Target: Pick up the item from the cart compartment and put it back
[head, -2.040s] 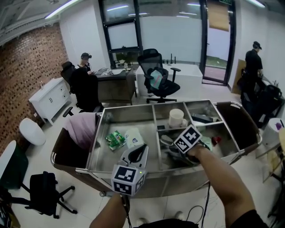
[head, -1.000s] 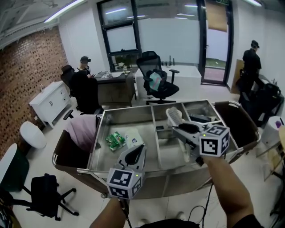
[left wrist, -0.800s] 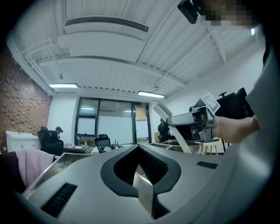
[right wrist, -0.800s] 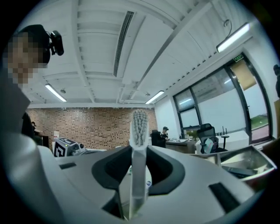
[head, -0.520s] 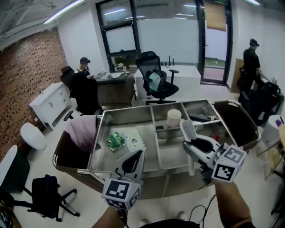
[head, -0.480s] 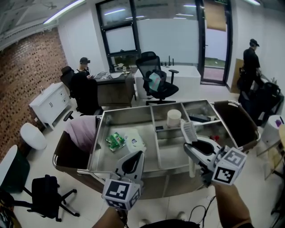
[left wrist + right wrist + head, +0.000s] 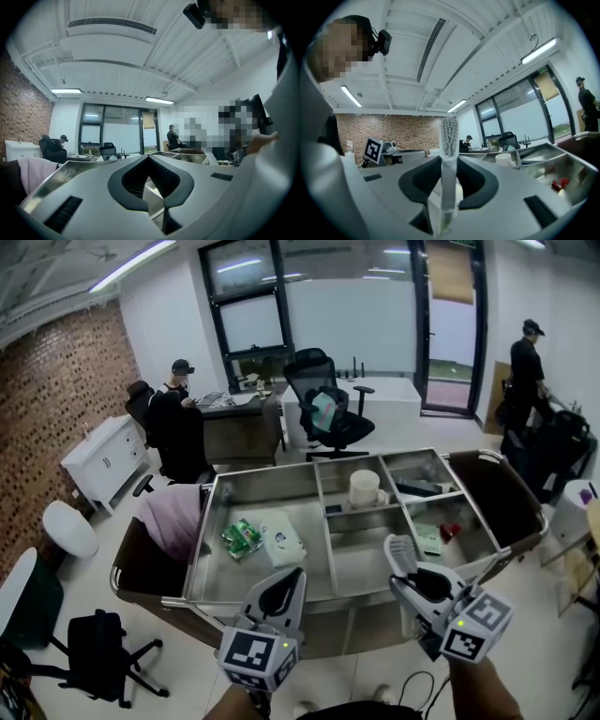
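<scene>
Gripping a white brush, the right gripper hangs over the near edge of a steel cart, toward the cart's right half. Its jaws are clamped on the brush's handle, and the bristle head stands above the jaw tips. In the right gripper view the brush rises straight up between the two dark pads. The brush is in the air and rests in no compartment.

The left gripper hangs over the same near edge, farther left, in front of the cart's large left compartment. Its jaws are closed tip to tip with nothing between them.

In the large left compartment a green packet and a white packet lie side by side. A white cup stands in the back middle compartment. The front right compartment holds a pale packet and a small red thing. A pink cloth lies in the dark bag at the cart's left end.

Behind the cart, one person sits at a desk and another stands at the far right.
</scene>
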